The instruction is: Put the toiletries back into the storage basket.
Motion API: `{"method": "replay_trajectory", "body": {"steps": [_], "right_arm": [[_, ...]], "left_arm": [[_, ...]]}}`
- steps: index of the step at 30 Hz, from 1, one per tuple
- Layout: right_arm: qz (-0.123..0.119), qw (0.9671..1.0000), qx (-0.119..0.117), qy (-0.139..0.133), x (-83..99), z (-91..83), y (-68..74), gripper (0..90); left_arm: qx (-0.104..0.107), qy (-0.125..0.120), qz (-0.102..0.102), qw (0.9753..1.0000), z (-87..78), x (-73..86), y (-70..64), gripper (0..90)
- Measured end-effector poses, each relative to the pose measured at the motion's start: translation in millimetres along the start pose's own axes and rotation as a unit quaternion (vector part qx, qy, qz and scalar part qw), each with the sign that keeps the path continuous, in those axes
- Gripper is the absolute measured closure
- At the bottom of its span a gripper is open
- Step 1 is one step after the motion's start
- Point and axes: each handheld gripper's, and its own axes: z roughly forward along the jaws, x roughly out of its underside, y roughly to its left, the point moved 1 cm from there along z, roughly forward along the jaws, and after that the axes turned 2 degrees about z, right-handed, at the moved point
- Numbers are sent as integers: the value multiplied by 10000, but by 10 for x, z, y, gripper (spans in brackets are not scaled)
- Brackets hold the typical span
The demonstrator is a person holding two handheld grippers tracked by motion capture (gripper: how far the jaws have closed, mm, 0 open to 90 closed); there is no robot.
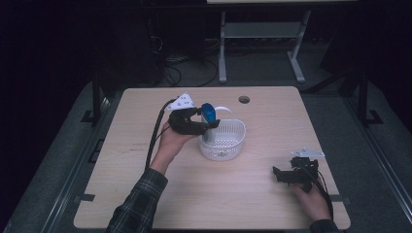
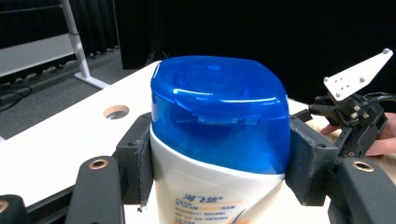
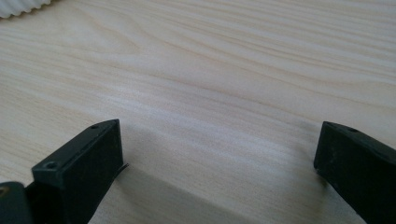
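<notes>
Bottle: a white bottle (image 2: 205, 196) with a blue flip cap (image 2: 219, 112), upright, printed with blue and orange lettering on its front; in the high view it stands at the left rim of the basket, cap upward, its lower part hidden by the rim.
Left tongs: the left tongs (image 1: 206, 124) clamp the bottle from both sides just under the cap; in the left gripper view the padded jaws press against the white body at left and right.
Left hand: the left hand (image 1: 172, 141) holds the tongs from beneath, a plaid sleeve running down to the bottom edge.
Basket: a white perforated basket (image 1: 233, 141) sits on the counter near its middle, just right of the left hand.
Right tongs: the right tongs (image 1: 276, 172) rest low over the counter's right front part, well apart from the basket; jaws spread wide with bare wood between them in the right gripper view.
Right hand: the right hand (image 1: 311, 199) grips them from behind.
Counter: a light wooden counter (image 1: 145, 194) with a round hole (image 1: 244, 99) near its far edge.
</notes>
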Motion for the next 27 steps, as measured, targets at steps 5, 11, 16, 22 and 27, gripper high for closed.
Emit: {"method": "replay_trajectory", "body": {"steps": [5,11,16,22,27], "right_arm": [[6,10000,4,2,0,0,1,7],[-1,10000,5,-2,0,1,0,7],[-1,10000,5,-1,0,1,0,7],[0,10000,5,-1,0,1,0,7],[-3,10000,5,-2,0,1,-1,7]], "left_arm": [[18,70,-55,10000,40,99,14,357],[22,107,-108,9999,84,169,13,357],[16,125,-117,9999,107,216,12,357],[39,200,-117,9997,140,270,-1,356],[30,232,-124,9996,167,318,-11,356]]}}
